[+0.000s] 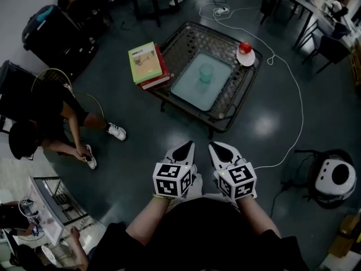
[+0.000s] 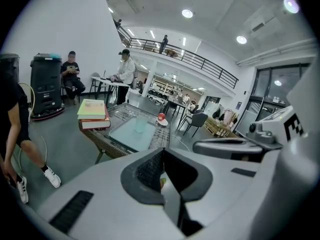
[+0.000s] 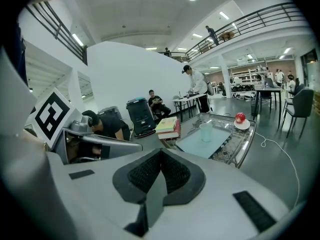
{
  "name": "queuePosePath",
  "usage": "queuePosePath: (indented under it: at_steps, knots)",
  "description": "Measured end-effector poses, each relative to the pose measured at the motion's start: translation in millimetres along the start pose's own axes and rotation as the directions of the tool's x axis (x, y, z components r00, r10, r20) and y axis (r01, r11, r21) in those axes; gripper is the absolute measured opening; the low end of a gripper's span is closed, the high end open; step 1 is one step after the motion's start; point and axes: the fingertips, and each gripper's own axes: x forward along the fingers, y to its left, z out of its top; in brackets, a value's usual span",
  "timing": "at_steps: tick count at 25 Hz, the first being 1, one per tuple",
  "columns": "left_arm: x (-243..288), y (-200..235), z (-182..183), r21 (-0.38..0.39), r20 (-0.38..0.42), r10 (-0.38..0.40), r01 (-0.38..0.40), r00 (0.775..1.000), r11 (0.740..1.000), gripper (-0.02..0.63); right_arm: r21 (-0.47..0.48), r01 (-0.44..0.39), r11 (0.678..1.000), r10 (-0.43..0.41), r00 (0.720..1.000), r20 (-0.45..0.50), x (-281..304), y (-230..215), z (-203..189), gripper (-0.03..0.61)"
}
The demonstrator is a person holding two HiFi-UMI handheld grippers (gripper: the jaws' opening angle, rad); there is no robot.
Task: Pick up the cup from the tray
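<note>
Both grippers are empty and well short of the table. Left gripper [image 1: 185, 147] has its jaws together with nothing held; there's a small yellowish speck at the seam in the left gripper view, can't tell what it is. Right gripper [image 1: 221, 149] also has its jaws fully closed with nothing between them. The two sit side by side over the dark floor [image 1: 141, 123], pointing toward the table [image 1: 186, 38]. The cup [image 1: 206, 72] is pale, translucent and upright, near the middle of the light tray [image 1: 189, 89] on the tabletop. It's apart from everything else and well ahead of both grippers. A stack of books [image 1: 148, 62] is on the table's left corner, overhanging the edge. A red apple [image 1: 245, 47] on a white plate [image 1: 246, 59] is at the far right corner. A white cable [image 1: 293, 95] loops across the floor to the right of the table. A person [image 1: 51, 123] is crouched at left, hands at a shoe.
</note>
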Motion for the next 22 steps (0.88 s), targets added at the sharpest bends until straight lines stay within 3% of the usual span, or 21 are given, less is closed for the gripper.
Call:
queuePosePath:
  at_steps: [22]
  knots:
    - [40.9, 42.5, 30.5, 0.030, -0.036, -0.069, 0.071, 0.997, 0.997, 0.011, 0.026, 0.051, 0.998, -0.052, 0.999, 0.014, 58.7, -13.3, 29.0, 0.009]
